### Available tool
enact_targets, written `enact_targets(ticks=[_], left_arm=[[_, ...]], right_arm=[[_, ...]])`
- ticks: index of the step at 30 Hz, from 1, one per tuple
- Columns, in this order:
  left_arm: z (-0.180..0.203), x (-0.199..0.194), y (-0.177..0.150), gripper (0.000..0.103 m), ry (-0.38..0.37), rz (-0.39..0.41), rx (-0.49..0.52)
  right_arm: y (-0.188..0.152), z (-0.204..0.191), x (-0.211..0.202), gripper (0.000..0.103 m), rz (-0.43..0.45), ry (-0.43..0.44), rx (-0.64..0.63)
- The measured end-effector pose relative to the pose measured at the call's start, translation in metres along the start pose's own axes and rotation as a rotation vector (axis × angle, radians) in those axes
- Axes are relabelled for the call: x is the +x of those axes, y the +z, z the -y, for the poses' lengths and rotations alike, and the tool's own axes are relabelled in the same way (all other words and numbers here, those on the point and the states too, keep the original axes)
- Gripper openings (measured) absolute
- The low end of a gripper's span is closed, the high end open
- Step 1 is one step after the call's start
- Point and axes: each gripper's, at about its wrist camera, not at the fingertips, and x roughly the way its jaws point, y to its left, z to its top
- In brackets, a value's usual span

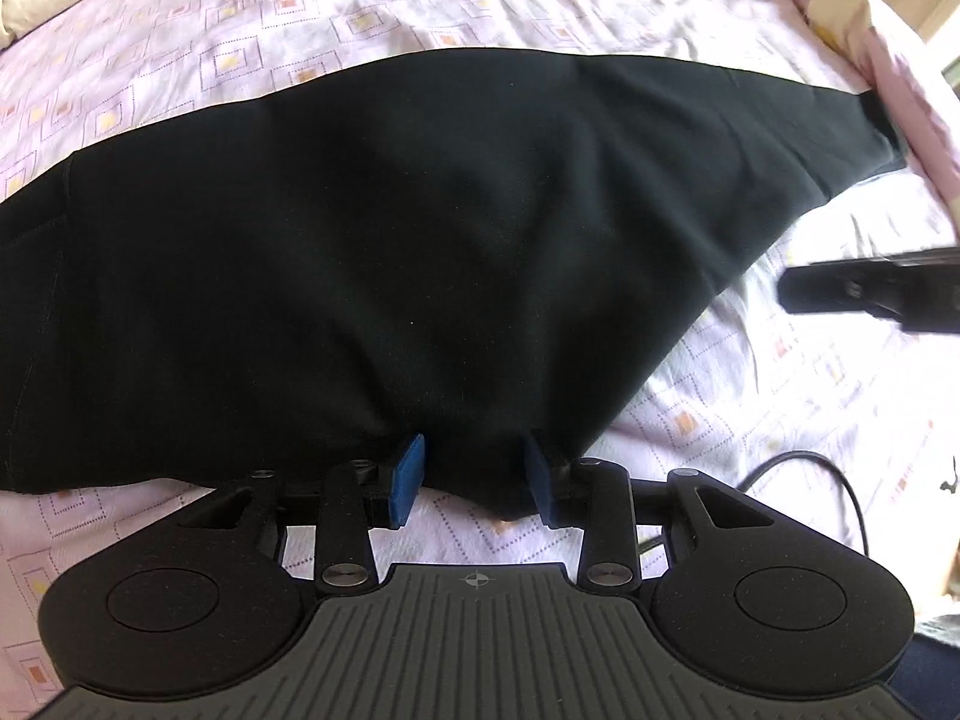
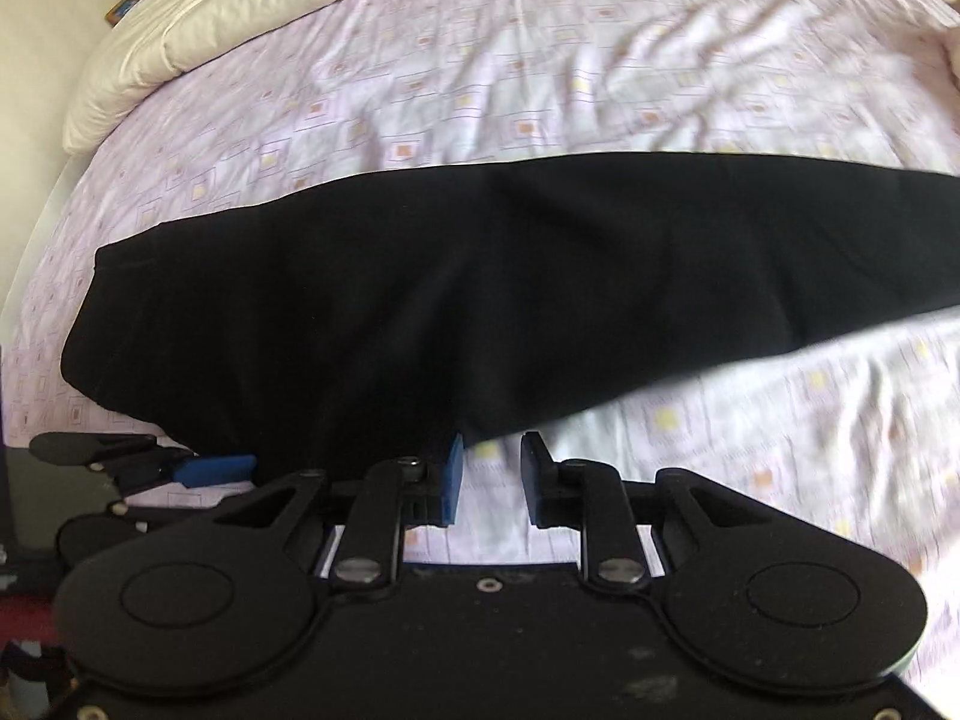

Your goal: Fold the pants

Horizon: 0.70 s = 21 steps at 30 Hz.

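Black pants (image 1: 420, 240) lie spread across the bed, wide at the left and narrowing into the legs at the right. My left gripper (image 1: 474, 450) points down at their near edge. Its blue pads stand well apart, a tongue of black cloth shows in the gap, and I see no pinch. In the right wrist view the pants (image 2: 480, 276) cross the middle. My right gripper (image 2: 492, 450) is open over bare sheet, with the pants' edge just touching its left pad. One left-gripper pad (image 2: 216, 471) shows at the far left. A blurred right-gripper finger (image 1: 840, 291) shows right of the pants.
The pink patterned bedsheet (image 1: 780, 480) is wrinkled beyond the pants. A cream duvet (image 2: 240, 18) is bunched along the far side of the bed. A black cable (image 1: 840, 480) curves over the sheet near my left gripper. The bed's edge (image 1: 912, 114) runs past the pants' cuffs.
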Motion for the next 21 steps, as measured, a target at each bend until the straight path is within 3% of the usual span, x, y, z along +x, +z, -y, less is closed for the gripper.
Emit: enact_targets(ticks=[5, 8, 11, 16, 21], left_arm=[[-0.001, 0.002, 0.000, 0.037, -0.001, 0.003, 0.016], [-0.005, 0.002, 0.000, 0.036, -0.011, 0.001, -0.006], [-0.006, 0.000, 0.000, 0.037, 0.001, -0.005, -0.019], [0.008, 0.003, 0.003, 0.039, 0.091, -0.024, -0.094], [0.019, 0.009, 0.012, 0.044, 0.176, -0.053, -0.243]], right_arm=[[-0.015, 0.017, -0.016, 0.030, 0.032, -0.033, 0.107], [-0.025, 0.029, -0.027, 0.040, 0.050, -0.055, 0.134], [-0.035, 0.046, -0.032, 0.040, 0.050, -0.069, 0.143], [-0.042, 0.084, -0.035, 0.040, 0.028, -0.063, 0.147], [-0.029, 0.135, -0.039, 0.042, 0.041, -0.044, 0.114]])
